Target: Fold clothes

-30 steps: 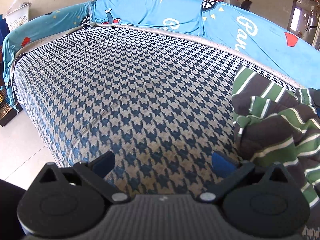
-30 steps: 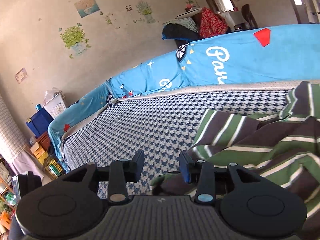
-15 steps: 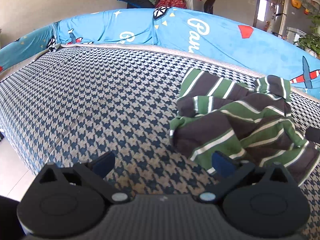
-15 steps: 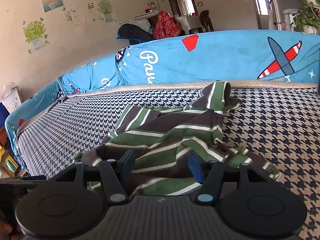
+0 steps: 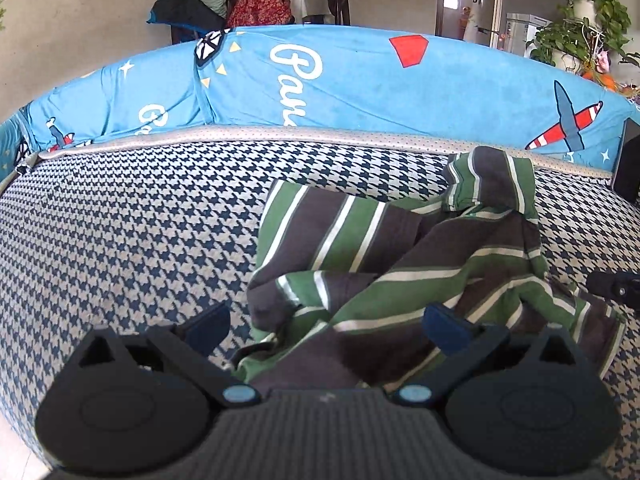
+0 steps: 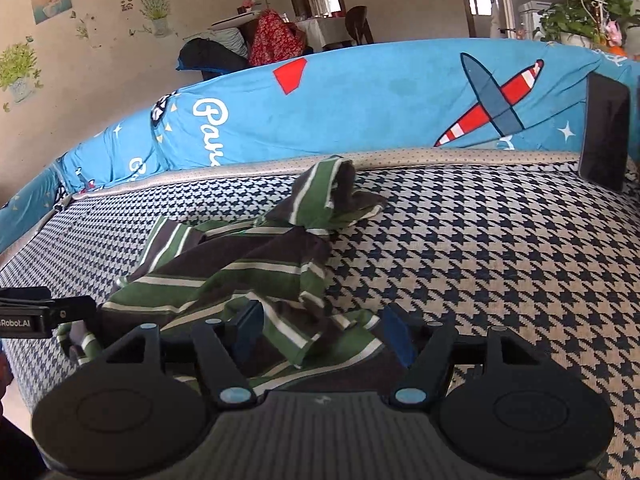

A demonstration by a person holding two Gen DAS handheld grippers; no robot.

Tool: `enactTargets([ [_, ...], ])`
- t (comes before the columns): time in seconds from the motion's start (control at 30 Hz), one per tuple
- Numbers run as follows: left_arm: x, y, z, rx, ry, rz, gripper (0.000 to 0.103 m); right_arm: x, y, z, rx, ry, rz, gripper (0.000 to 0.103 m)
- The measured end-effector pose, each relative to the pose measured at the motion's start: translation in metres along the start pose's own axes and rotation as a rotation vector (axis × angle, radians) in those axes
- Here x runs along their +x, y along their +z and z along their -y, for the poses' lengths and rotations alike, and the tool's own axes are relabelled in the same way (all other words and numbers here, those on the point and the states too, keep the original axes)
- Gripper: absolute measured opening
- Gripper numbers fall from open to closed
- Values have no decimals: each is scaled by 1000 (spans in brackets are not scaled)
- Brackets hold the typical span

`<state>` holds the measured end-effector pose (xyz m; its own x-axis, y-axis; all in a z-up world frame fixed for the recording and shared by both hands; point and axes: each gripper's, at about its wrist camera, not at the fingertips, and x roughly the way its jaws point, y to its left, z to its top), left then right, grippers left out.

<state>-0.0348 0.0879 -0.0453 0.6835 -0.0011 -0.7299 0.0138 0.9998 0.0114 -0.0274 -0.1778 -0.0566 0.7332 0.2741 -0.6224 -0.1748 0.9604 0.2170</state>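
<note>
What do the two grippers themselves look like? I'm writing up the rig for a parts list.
Both match: the left gripper and the right gripper have matte black bodies with two round housings, a ribbed grey centre panel, angular black linkage arms with pale blue pivot caps, and blue pads on the fingers. In the right view, the left one carries white "Robot.AI" lettering.

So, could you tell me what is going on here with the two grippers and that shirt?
A person is holding a gripper in each hand over a crumpled green and brown striped shirt that lies on a houndstooth-covered bed. No fold has been made yet. The left gripper is open above the shirt's near edge. The right gripper has its jaws opening, with bunched cloth lying between them, not pinched. A dark phone leans against the blue bedding behind.
</note>
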Motion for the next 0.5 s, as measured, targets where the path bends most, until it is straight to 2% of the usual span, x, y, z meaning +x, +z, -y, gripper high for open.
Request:
enactTargets([
  [0.1,18,8,7,-8,-22,-35,103,9,4,6,36,20,-1,66],
  [0.27,37,21,13,-3,-30,-63,103,29,10,-5,27,59,-6,66],
  [0.5,56,43,-9,-85,-24,-92,103,63,20,-12,59,46,-14,66],
])
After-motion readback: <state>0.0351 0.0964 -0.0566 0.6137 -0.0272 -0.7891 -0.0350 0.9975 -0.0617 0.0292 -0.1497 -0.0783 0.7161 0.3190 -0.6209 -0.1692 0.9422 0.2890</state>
